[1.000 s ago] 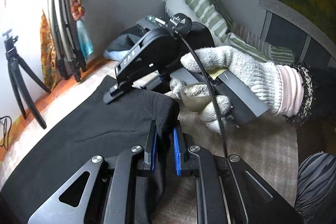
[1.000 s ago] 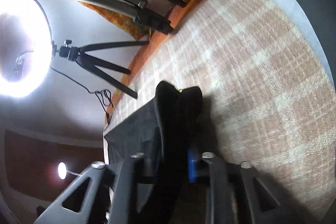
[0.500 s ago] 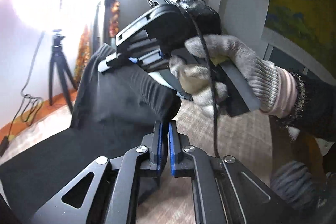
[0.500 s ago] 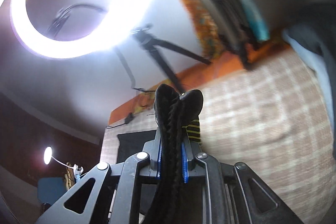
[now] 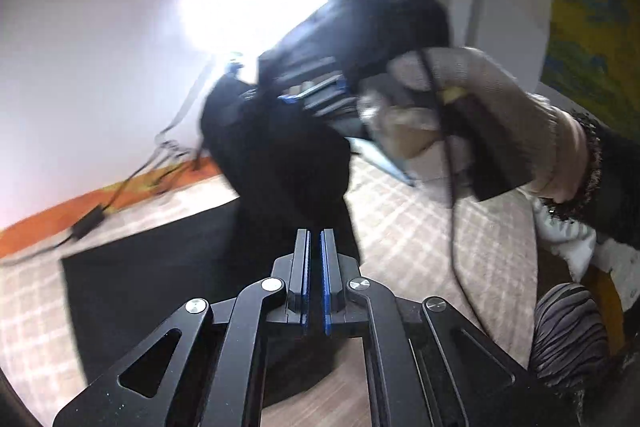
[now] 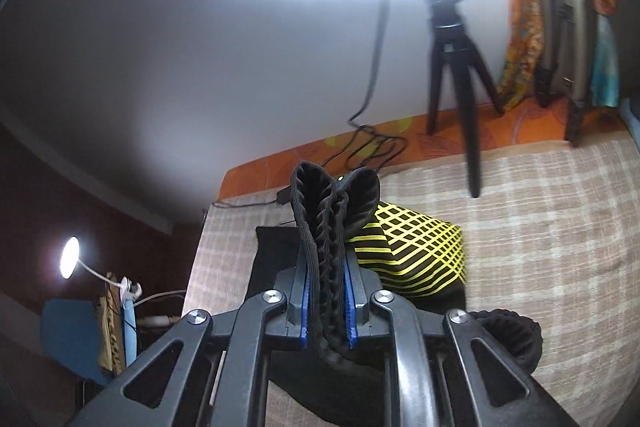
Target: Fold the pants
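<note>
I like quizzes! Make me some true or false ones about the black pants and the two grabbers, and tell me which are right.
1. The right gripper pinches the ribbed black waistband of the pants. True.
2. The pants have a red flower pattern. False: a yellow grid patch shows on the black cloth.
3. The pants lie partly on a checked beige blanket. True.
4. The hand holding the right gripper is bare. False: it wears a knitted glove.
5. The left gripper is wide open. False: its jaws stand nearly closed.
</note>
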`<state>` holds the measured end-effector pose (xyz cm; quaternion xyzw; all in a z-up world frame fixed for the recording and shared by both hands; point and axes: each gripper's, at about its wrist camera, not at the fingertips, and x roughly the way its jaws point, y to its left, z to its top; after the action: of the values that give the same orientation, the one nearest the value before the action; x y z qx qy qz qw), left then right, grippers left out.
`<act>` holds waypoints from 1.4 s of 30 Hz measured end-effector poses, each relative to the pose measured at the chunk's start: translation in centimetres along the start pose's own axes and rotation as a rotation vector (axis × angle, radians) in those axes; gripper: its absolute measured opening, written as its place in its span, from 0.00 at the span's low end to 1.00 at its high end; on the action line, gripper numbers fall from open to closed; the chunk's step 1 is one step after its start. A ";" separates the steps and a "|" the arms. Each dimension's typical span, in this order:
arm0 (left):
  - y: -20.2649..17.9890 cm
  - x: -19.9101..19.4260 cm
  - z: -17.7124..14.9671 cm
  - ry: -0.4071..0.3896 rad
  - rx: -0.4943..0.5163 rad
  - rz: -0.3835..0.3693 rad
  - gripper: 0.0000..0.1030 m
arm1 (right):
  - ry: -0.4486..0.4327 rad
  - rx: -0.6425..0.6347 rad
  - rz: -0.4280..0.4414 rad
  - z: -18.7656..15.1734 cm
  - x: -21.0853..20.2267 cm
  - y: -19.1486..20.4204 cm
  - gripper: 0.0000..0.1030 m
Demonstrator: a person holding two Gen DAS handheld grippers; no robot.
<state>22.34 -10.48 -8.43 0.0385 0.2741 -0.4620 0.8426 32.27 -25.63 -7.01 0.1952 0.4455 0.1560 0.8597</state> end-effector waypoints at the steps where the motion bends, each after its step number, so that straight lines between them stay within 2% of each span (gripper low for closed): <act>1: 0.8 -0.5 -0.3 -0.002 -0.014 0.013 0.03 | 0.008 -0.015 -0.008 -0.1 0.6 0.8 0.11; 9: 6.8 -5.3 -3.6 -0.026 -0.108 0.136 0.03 | 0.109 -0.111 -0.110 -2.1 9.6 7.1 0.11; 17: 11.2 -8.1 -6.0 -0.034 -0.190 0.213 0.03 | 0.222 -0.169 -0.187 -5.6 18.7 10.1 0.12; 19: 11.8 -8.5 -6.2 -0.030 -0.199 0.230 0.03 | 0.243 -0.204 -0.195 -6.3 19.7 10.9 0.17; 21: 12.3 -8.6 -6.6 -0.027 -0.211 0.239 0.03 | 0.269 -0.247 -0.183 -6.7 20.5 11.8 0.28; 22: 12.4 -8.6 -6.6 -0.025 -0.216 0.243 0.03 | 0.277 -0.264 -0.163 -6.9 20.5 12.2 0.41; 23: 12.6 -8.6 -6.6 -0.022 -0.222 0.248 0.03 | 0.282 -0.270 -0.145 -6.9 20.3 12.5 0.45; 27: 13.4 -8.7 -6.6 -0.006 -0.256 0.225 0.05 | 0.252 -0.297 0.000 -6.7 16.1 13.3 0.52; 30: 14.2 -8.1 -6.4 0.024 -0.293 0.211 0.18 | 0.192 -0.336 0.045 -6.8 11.7 13.0 0.56; 32: 14.8 -7.4 -6.1 0.032 -0.322 0.194 0.39 | 0.140 -0.383 0.038 -7.1 8.7 12.1 0.62; 34: 15.7 -6.5 -5.7 0.038 -0.385 0.164 0.53 | 0.127 -0.427 0.017 -7.4 7.0 11.0 0.65; 38: 17.8 -4.0 -5.5 0.063 -0.538 0.043 0.53 | 0.124 -0.497 -0.086 -8.2 6.1 8.2 0.67; 42: 19.3 -1.2 -5.7 0.138 -0.645 0.012 0.53 | 0.154 -0.498 -0.071 -8.1 7.3 5.8 0.68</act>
<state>34.81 3.21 -16.26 -0.1974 0.4626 -0.3426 0.7935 29.02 -15.78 -13.69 -0.0506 0.4639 0.2449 0.8498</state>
